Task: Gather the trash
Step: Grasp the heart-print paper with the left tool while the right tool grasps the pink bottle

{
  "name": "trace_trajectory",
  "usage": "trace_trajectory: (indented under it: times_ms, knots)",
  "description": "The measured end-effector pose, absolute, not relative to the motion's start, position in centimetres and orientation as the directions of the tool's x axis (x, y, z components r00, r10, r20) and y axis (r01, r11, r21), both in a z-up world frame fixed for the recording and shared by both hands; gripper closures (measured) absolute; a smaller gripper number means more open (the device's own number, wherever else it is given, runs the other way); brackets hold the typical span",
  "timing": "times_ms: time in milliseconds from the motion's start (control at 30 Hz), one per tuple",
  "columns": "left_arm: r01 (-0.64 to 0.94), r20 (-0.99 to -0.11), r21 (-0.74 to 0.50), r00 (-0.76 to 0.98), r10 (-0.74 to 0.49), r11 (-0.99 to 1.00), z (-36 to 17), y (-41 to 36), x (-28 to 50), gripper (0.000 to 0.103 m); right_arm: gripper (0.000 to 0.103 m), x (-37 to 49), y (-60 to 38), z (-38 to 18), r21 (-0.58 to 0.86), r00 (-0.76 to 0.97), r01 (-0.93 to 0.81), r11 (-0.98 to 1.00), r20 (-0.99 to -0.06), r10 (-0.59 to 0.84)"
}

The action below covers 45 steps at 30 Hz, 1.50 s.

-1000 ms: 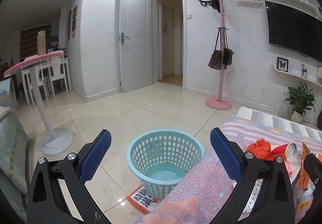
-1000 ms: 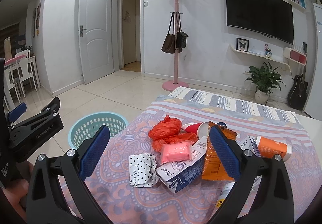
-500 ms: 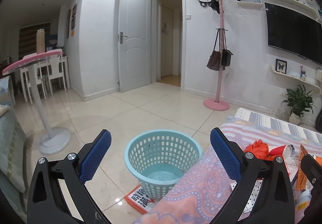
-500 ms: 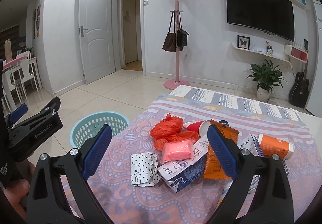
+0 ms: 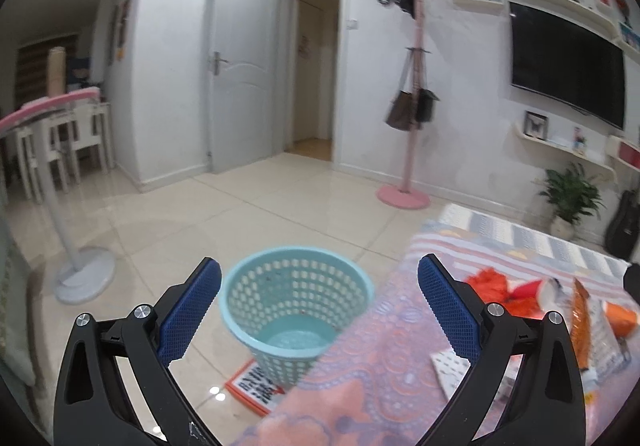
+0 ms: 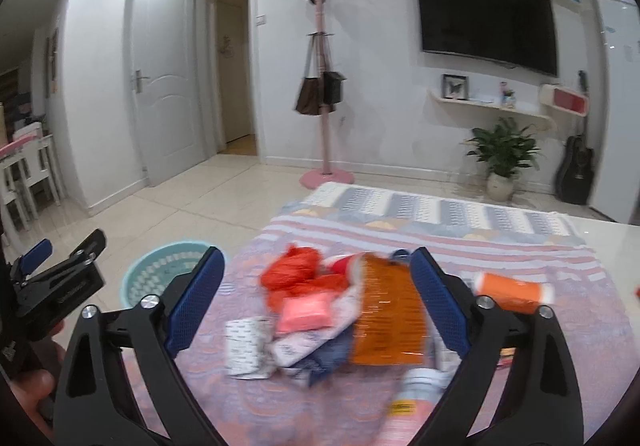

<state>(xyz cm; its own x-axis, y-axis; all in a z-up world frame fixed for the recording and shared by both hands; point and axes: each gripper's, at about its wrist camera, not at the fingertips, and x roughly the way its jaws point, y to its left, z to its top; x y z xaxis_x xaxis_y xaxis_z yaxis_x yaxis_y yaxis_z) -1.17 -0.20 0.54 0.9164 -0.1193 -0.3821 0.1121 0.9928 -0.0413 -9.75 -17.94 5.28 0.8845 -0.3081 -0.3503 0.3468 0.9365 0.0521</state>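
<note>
The right tongs [image 6: 316,300] are seen closing over the trash pile [image 6: 340,310], clamped on nothing. The left tongs [image 5: 320,298] are held apart, empty, above the basket [image 5: 296,310], which stands on open floor [image 5: 248,213] beside the bench [image 5: 384,358] edge.

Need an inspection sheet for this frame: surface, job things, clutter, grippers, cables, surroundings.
Surface: table under a pink and lilac patterned cloth, striped at its far end.
Job's things: trash heaped on the cloth: crumpled orange plastic bag, orange foil snack wrapper, pink packet, white dotted paper bag, orange cylindrical bottle. Light blue perforated plastic basket stands empty on the floor beside the table.
Clutter: red and white printed sheet under the basket.
Grippers: left gripper open, empty; right gripper over the heap, jaws closing, gripping nothing.
Cables: nothing seen.
Surroundings: pink coat stand, wall television, potted plant.
</note>
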Motion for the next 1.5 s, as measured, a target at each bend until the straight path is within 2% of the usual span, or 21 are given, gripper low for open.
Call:
trace_trajectory:
  times_ms: [100, 300, 400, 633, 767, 933, 1067, 1133, 1333, 1367, 1400, 1467, 1500]
  knots:
    - [0.208, -0.429, -0.055, 0.878, -0.211, 0.977, -0.3, -1.4, -0.8, 0.007, 0.024, -11.3, -20.4, 4.5, 0.067, 0.853, 0.409, 0.91, -0.382, -0.355]
    - [0.375, -0.616, -0.18, 0.678, -0.402, 0.909, -4.3, -4.6, 1.8, 0.008, 0.026, -13.8, -23.9, 1.2, 0.118, 0.781, 0.487, 0.866, -0.502, -0.371]
    - [0.412, -0.664, -0.235, 0.593, -0.455, 0.88, -6.3, -5.9, 2.5, 0.008, 0.026, -14.3, -24.0, -0.2, 0.11, 0.761, 0.489, 0.865, -0.538, -0.362]
    - [0.472, -0.752, -0.259, 0.449, -0.483, 0.843, -10.3, -8.0, 2.2, 0.01, 0.026, -14.5, -22.6, -2.4, 0.087, 0.707, 0.483, 0.871, -0.626, -0.329]
    - [0.525, -0.762, -0.237, 0.421, -0.491, 0.817, -10.8, -9.4, 1.4, 0.011, 0.026, -14.5, -22.6, -3.5, 0.113, 0.673, 0.486, 0.867, -0.681, -0.288]
    - [0.562, -0.782, -0.17, 0.423, -0.458, 0.81, -11.3, -11.4, 1.0, 0.011, 0.026, -13.9, -22.6, -4.6, 0.08, 0.623, 0.505, 0.859, -0.723, -0.298]
    - [0.543, -0.814, -0.118, 0.426, -0.395, 0.831, -12.0, -11.8, 1.7, 0.026, 0.026, -13.7, -23.1, -6.0, 0.099, 0.589, 0.516, 0.851, -0.763, -0.268]
    - [0.535, -0.812, -0.113, 0.436, -0.388, 0.838, -12.0, -11.6, 1.9, 0.028, 0.026, -13.6, -23.3, -6.7, 0.111, 0.572, 0.52, 0.847, -0.781, -0.249]
    - [0.52, -0.8, -0.13, 0.448, -0.4, 0.844, -11.7, -10.6, 2.7, 0.052, 0.026, -14.0, -24.2, -7.9, 0.168, 0.556, 0.539, 0.826, -0.807, -0.198]
    - [0.521, -0.796, -0.139, 0.448, -0.408, 0.842, -11.7, -10.4, 2.9, 0.055, 0.029, -14.1, -24.4, -8.0, 0.178, 0.556, 0.541, 0.822, -0.809, -0.192]
    - [0.522, -0.792, -0.145, 0.448, -0.415, 0.841, -11.6, -10.2, 3.0, 0.06, 0.039, -14.1, -24.5, -8.0, 0.182, 0.557, 0.54, 0.822, -0.809, -0.187]
    - [0.528, -0.775, -0.164, 0.453, -0.44, 0.834, -11.3, -9.6, 3.1, 0.066, 0.053, -14.0, -24.2, -7.8, 0.207, 0.578, 0.509, 0.836, -0.802, -0.153]
    - [0.531, -0.769, -0.168, 0.457, -0.447, 0.831, -11.1, -9.4, 3.0, 0.072, 0.055, -13.8, -23.8, -7.6, 0.174, 0.569, 0.509, 0.843, -0.802, -0.179]
